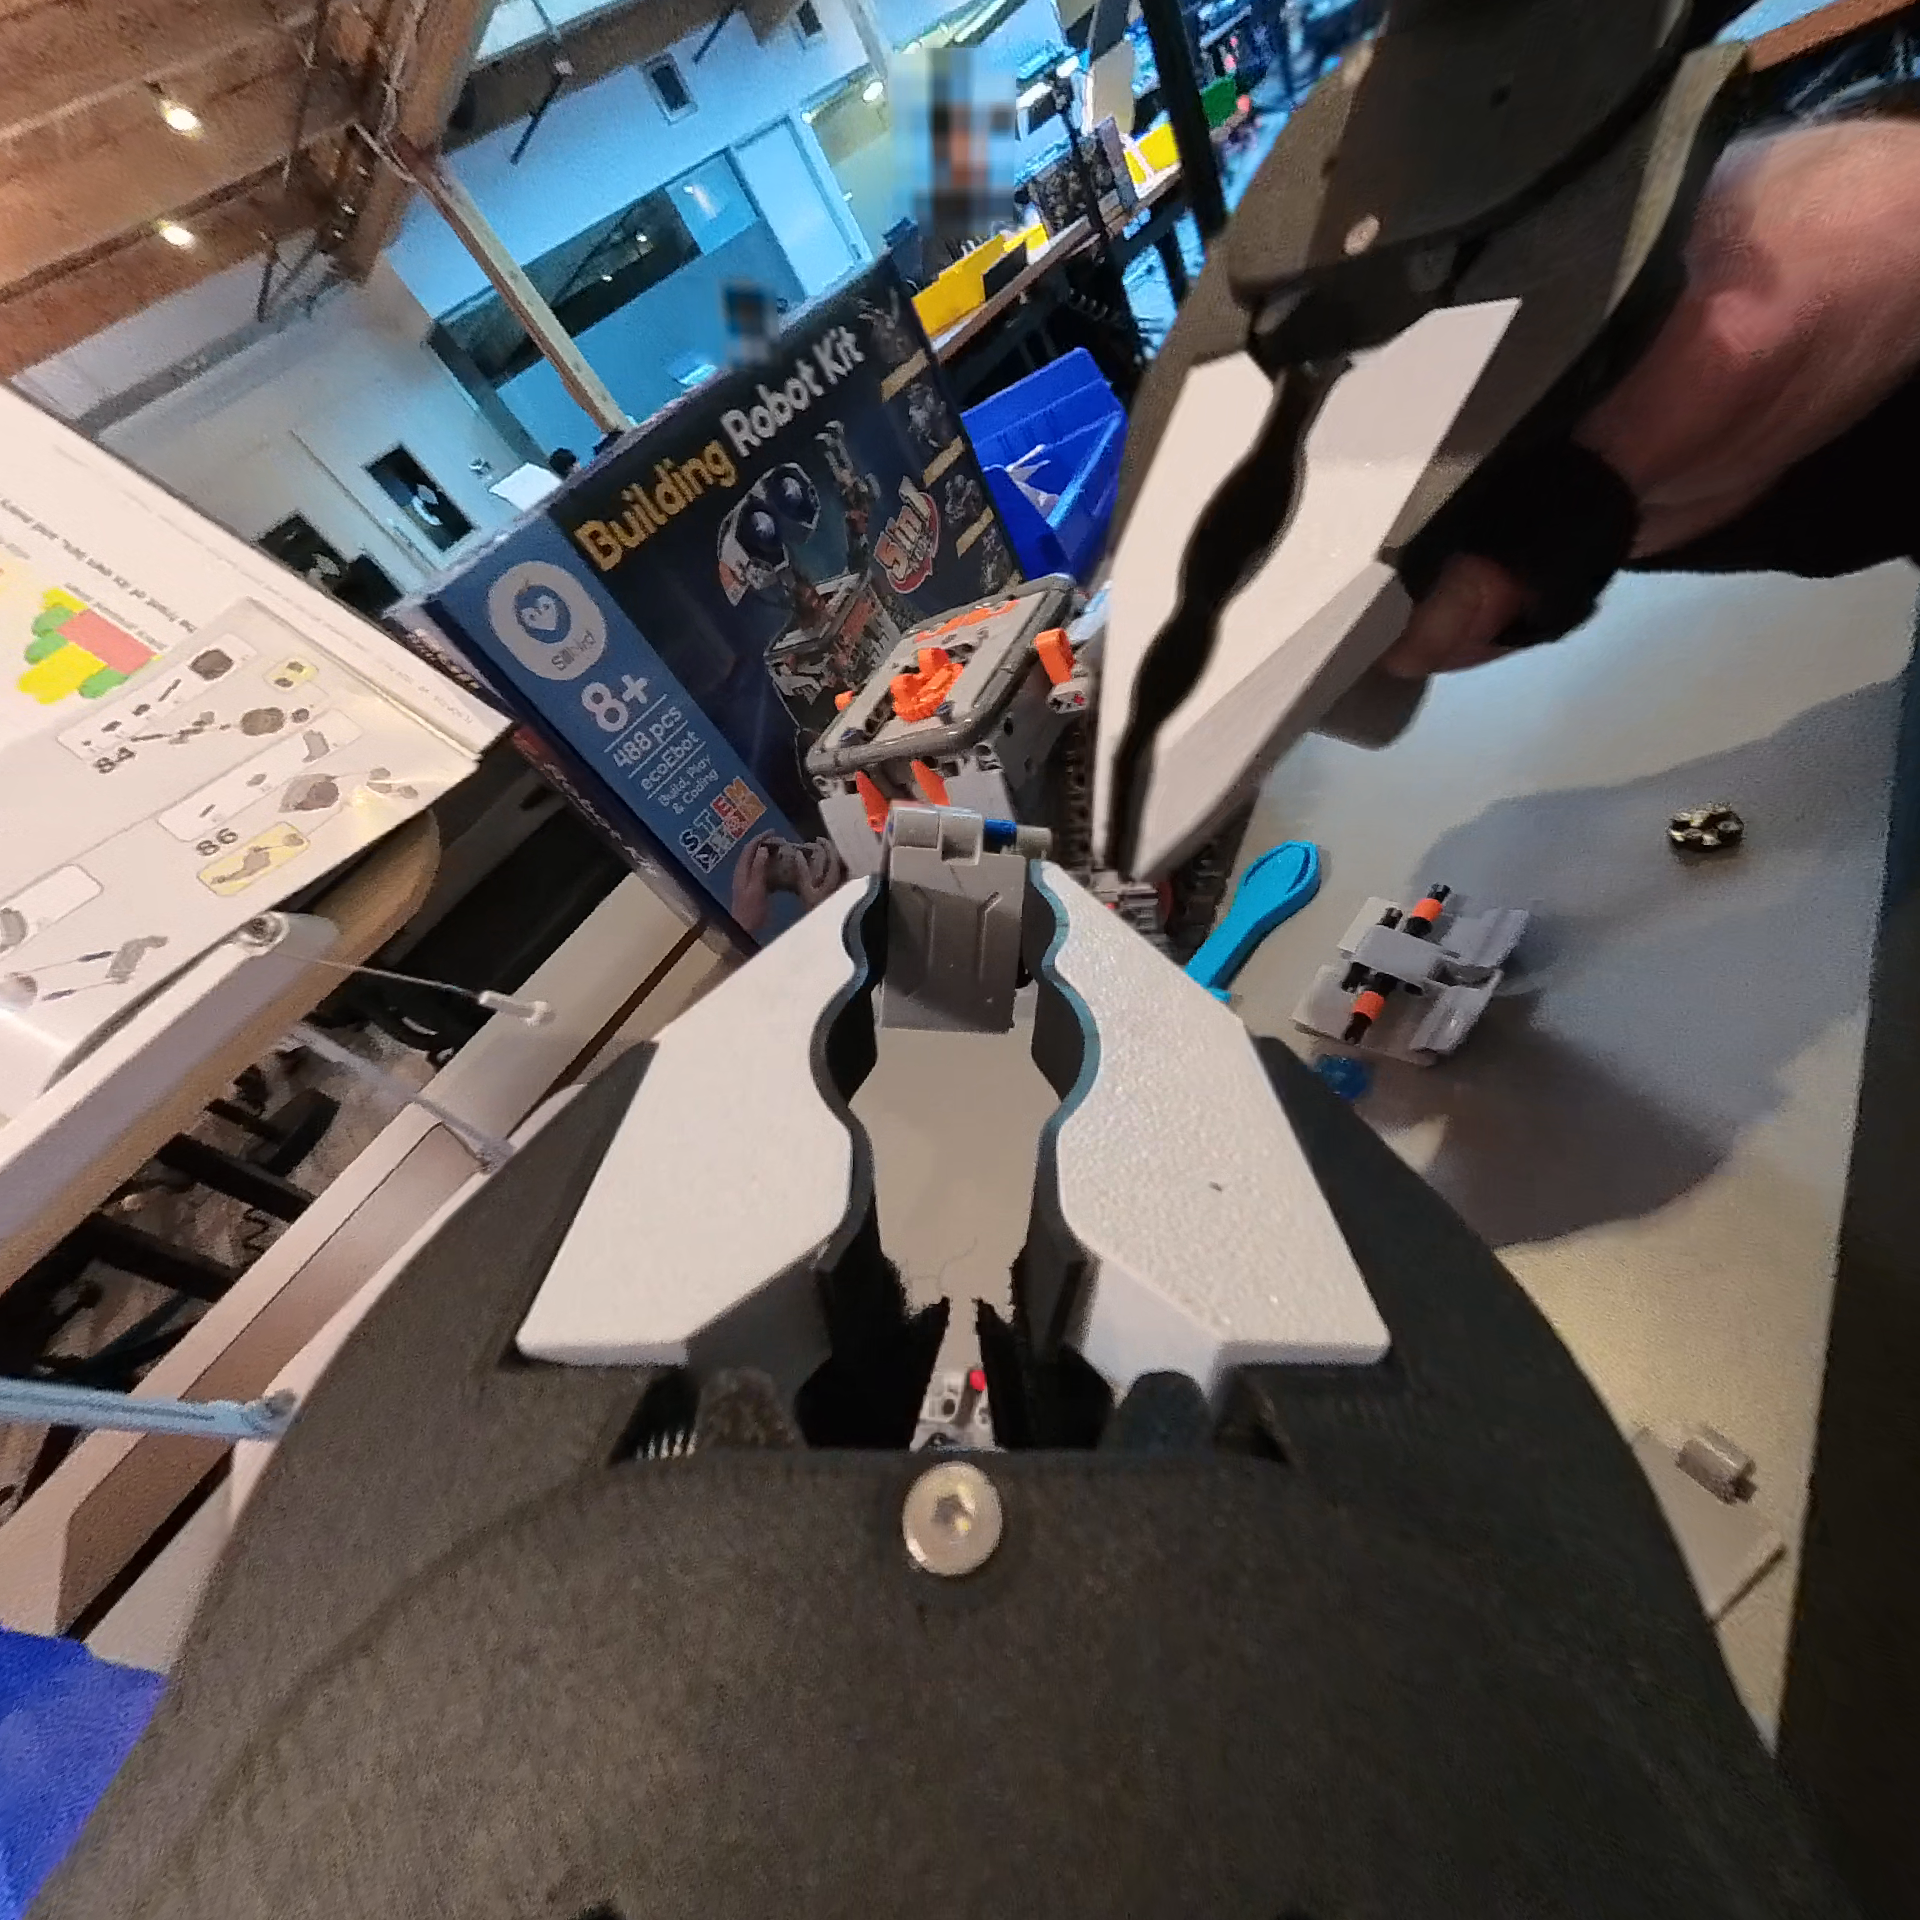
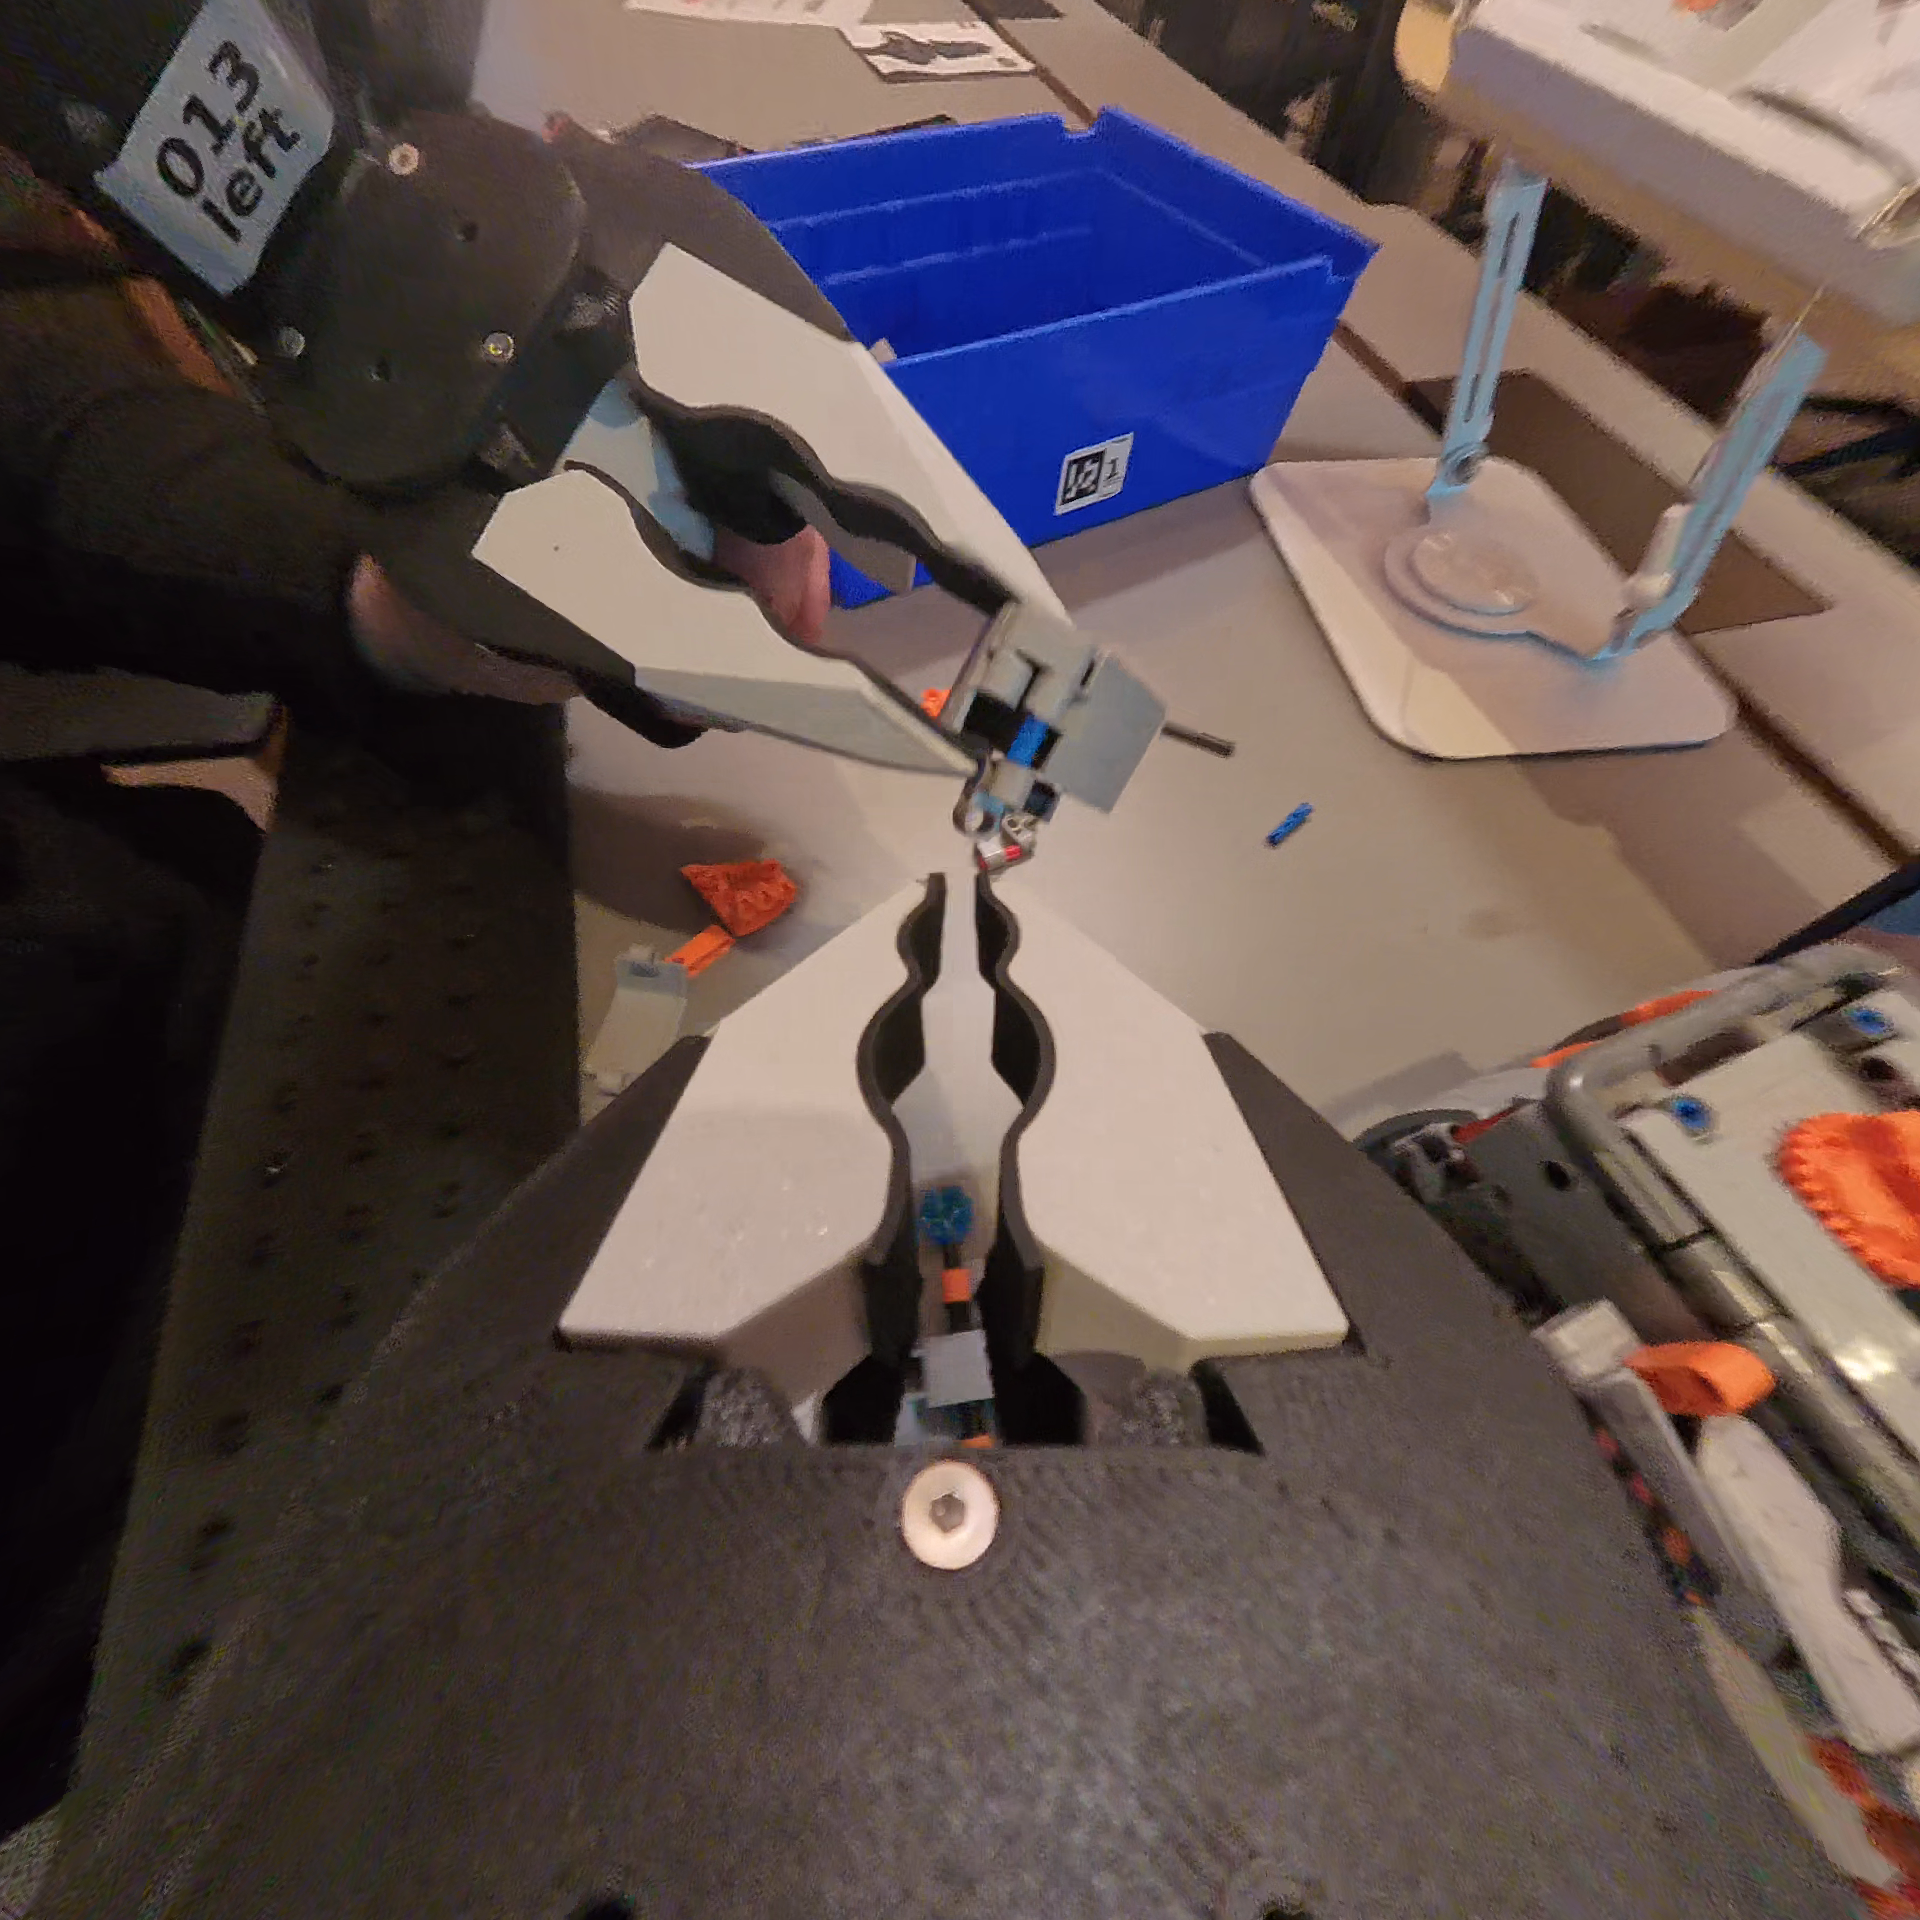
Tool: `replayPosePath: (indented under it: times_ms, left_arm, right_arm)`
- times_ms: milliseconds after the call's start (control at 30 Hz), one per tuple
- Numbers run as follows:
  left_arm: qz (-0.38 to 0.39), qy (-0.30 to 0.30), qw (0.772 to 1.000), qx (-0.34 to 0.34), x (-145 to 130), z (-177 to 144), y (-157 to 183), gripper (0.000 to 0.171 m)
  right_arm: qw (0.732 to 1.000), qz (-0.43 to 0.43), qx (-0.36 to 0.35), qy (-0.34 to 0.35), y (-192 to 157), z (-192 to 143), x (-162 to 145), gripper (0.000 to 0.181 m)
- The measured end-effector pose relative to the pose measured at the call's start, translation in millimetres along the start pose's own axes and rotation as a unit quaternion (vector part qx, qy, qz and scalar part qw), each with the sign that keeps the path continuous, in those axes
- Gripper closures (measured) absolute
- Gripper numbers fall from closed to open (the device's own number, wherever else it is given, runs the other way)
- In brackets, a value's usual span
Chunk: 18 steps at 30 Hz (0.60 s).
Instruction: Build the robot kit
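Observation:
My left gripper [image 1: 956, 935] is shut on a grey building-block panel [image 1: 951, 935] with a blue pin [image 1: 1003, 834] across its top. Both pads press on its sides. The right wrist view shows this gripper [image 2: 997, 686] holding the same grey assembly [image 2: 1112, 717] above the table. My right gripper [image 2: 961, 883] is shut, with its tips just under that assembly, next to a small grey-and-red piece [image 2: 1006, 852] at the assembly's lower end. I cannot tell whether the tips touch that piece. In the left wrist view the right gripper [image 1: 1127, 852] points down beside the pin's end.
A half-built grey and orange robot model [image 1: 935, 707] stands before a kit box [image 1: 665, 644] and also shows in the right wrist view [image 2: 1714, 1195]. On the table lie a blue tool [image 1: 1262, 904], a grey sub-assembly [image 1: 1413, 977], a black gear [image 1: 1704, 828] and orange pieces [image 2: 743, 894]. A blue bin [image 2: 1091, 343] and a white stand [image 2: 1507, 644] are farther back. Only a small space, under 4 cm, lies between the two pairs of fingers. Left tips and right tips are each some 20 cm from the black gear [image 1: 1704, 828].

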State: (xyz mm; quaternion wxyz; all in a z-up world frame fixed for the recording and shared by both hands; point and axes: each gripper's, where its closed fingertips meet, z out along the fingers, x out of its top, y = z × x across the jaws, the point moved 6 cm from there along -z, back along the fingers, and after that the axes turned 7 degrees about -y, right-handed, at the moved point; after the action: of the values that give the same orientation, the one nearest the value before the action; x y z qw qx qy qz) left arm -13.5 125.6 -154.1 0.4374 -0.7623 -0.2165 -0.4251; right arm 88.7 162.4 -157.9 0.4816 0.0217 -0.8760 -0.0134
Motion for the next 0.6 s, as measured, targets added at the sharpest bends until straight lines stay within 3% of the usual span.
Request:
replayPosePath:
  times_ms: [100,233,600]
  left_arm:
    - [-0.014,0.008,1.0,0.003,2,-2,-1,0.149]
    - [-0.018,0.012,1.0,0.011,3,-2,-1,0.149]
    - [0.004,0.003,1.0,0.03,4,-3,0,0.149]
  right_arm:
    - [0.999,0.031,0.009,0.018,3,5,-1,0.161]
    - [0.996,0.037,0.003,0.076,2,8,7,0.175]
    - [0.995,-0.025,-0.077,0.056,-2,9,11,0.176]
